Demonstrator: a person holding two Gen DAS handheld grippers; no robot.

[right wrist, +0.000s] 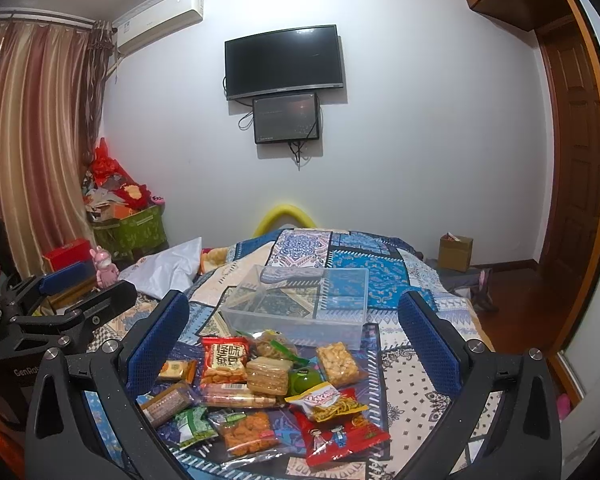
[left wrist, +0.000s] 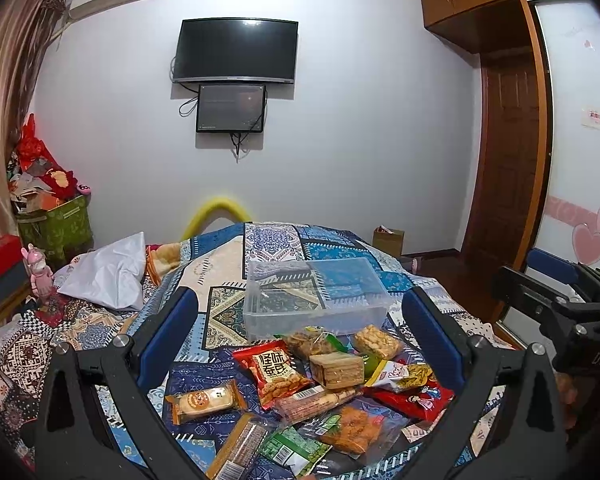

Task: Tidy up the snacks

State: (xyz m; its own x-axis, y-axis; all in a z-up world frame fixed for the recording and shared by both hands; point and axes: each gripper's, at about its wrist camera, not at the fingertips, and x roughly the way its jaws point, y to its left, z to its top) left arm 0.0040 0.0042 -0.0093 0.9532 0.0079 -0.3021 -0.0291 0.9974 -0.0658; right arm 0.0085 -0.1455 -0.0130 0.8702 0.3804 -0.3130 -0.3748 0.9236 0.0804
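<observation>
Several snack packets lie in a pile on a patterned bed quilt point(left wrist: 228, 264), among them a red bean-snack bag point(left wrist: 272, 372) point(right wrist: 224, 360), a wafer pack point(left wrist: 336, 370) point(right wrist: 269, 376) and a red cartoon bag point(right wrist: 340, 440). An empty clear plastic box point(left wrist: 316, 296) point(right wrist: 300, 304) stands just behind the pile. My left gripper point(left wrist: 300, 320) is open and empty above the near side of the pile. My right gripper point(right wrist: 292, 328) is open and empty, likewise over the pile. Each gripper shows at the edge of the other's view.
A white pillow point(left wrist: 108, 276) and a pink figurine point(left wrist: 40, 268) sit left of the bed. A green storage bin point(left wrist: 56, 228) full of items stands by the curtain. A cardboard box point(right wrist: 454, 252) sits on the floor at right. A TV point(left wrist: 236, 50) hangs on the far wall.
</observation>
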